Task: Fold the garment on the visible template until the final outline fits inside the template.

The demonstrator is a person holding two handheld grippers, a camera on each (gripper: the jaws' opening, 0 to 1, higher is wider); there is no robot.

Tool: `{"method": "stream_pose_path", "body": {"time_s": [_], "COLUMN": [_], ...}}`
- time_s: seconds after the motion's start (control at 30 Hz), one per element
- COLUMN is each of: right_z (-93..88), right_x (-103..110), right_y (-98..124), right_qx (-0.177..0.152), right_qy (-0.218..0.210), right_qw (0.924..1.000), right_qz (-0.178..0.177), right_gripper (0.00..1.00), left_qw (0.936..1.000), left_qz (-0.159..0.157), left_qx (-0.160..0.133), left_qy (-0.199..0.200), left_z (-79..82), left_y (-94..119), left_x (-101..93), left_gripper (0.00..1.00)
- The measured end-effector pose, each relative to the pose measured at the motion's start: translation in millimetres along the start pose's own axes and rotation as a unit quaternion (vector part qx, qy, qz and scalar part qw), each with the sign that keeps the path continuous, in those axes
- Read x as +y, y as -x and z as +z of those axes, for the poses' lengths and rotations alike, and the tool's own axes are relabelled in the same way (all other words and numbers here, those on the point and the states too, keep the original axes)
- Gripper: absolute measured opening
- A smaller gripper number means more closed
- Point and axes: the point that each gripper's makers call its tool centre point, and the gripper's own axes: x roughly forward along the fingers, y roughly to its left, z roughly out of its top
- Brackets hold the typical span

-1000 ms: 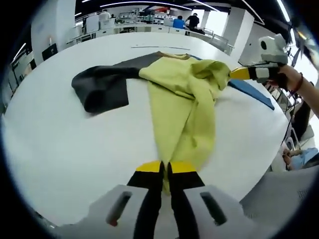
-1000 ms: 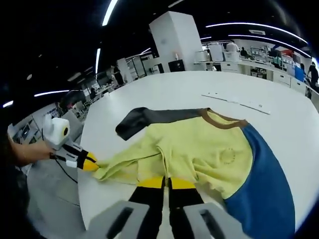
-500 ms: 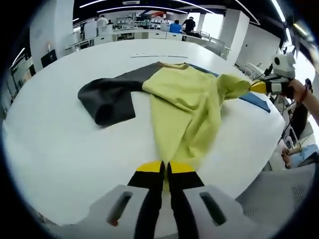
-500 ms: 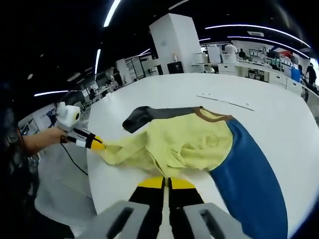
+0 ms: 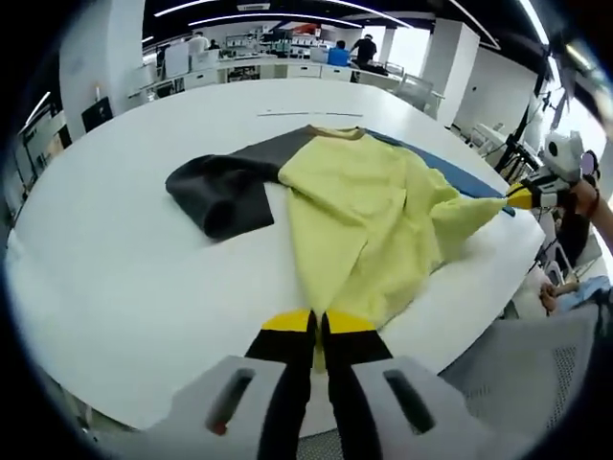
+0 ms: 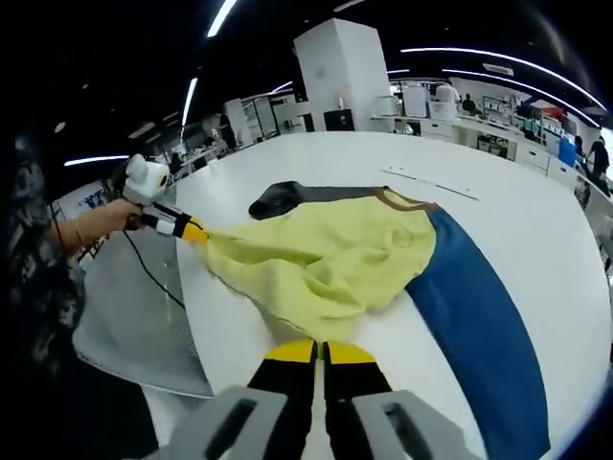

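**Ana:** Garment is lying spread across the white table, its yellow body in the middle, the dark sleeve flopped off to one side and the blue sleeve trailing off to the other. I can't make out any template outline from these angles.

**Ben:** What are the grippers doing?

**Ana:** Left gripper is pinching the yellow hem at the near table edge, jaws pressed together on the fabric. Right gripper is doing the same on its own corner, jaws clamped on yellow cloth. Each one is showing up in the other's view, out at the far corner with the cloth pulled into a taut point.

**Ben:** So both are stretching the bottom edge?

**Ana:** That's my reading: they're tensioning the hem before a fold. To do it well, I'd be keeping both corners level and low over the table, pulling evenly so the body flattens without dragging the collar, then laying it down with the sleeves staying in sight.

**Ben:** And the hands?

**Ana:** They're held wide apart, both grippers angling inward toward each other across the shirt, with a hand gripping the left one out beyond the table edge.
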Motion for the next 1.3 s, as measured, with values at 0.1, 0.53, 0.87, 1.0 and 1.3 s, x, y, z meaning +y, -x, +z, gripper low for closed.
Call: {"method": "stream_pose_path", "body": {"time_s": [0.1,0.53,0.87,1.0,1.3], "right_z": [-8.5,-55.9,-78.6,-80.3,-73.6], "right_x": [4.3,26.7,29.1,28.5,24.2], "right_y": [2.8,3.0,2.9,3.6,5.5], "right_qx": [0.011,0.073,0.11,0.116,0.099], "right_qy": [0.002,0.001,0.014,0.016,-0.035], "right_qw": [0.9999,0.9973,0.9938,0.9931,0.9942], "right_qz": [0.0,0.005,-0.008,-0.011,-0.027], "right_gripper": [0.0,0.0,0.0,0.0,0.09], "left_qw": [1.0,0.9991,0.9976,0.9971,0.9977], "left_qz": [0.004,0.015,0.009,0.011,0.007], "left_qx": [0.005,0.039,0.069,0.075,0.066], "left_qy": [0.002,0.002,0.007,-0.001,0.01], "left_z": [-3.0,-22.6,-39.9,-44.2,-45.1], "left_y": [3.9,7.5,2.0,0.1,7.8], "left_x": [4.6,14.1,11.9,11.8,14.9], "left_gripper": [0.01,0.01,0.01,0.02,0.09]}}
